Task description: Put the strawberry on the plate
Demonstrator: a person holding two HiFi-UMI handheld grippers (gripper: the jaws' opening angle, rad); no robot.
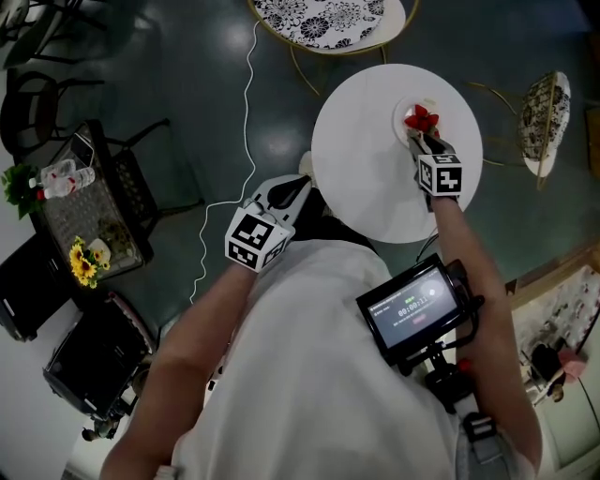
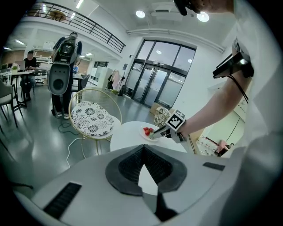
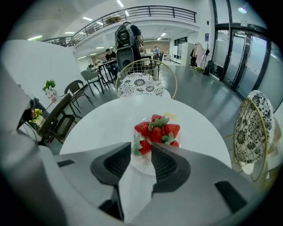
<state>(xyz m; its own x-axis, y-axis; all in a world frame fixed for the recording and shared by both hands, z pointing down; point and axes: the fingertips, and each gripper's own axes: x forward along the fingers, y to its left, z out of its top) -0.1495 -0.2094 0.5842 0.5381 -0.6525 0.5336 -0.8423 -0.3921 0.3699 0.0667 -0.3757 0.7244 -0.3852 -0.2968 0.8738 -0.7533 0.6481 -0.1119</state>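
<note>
On the far right part of the round white bench sits a small plate with a cluster of red strawberries piled on it. At the near edge of that plate, the right gripper points steeply down, its marker cube facing up. From the right gripper view, its jaws stand apart with one strawberry between the tips. The green calyx lies against the left pad and the red flesh meets the right pad, so the right gripper is grasping this strawberry. The fruit is low over the plate, just beside the other strawberries and on their near side; whether it rests on the plate cannot be told. The left gripper is held off the bench beside its left edge, close to the person's body, with its own marker cube tilted toward the camera. In the left gripper view, the left gripper is clenched with its tips together and nothing between them, and it looks across the bench toward the right gripper at the plate. A chair with a patterned cushion stands beyond the bench, and a second patterned chair stands to its right. A white cable trails over the dark floor, and a small screen hangs at the person's chest.
</note>
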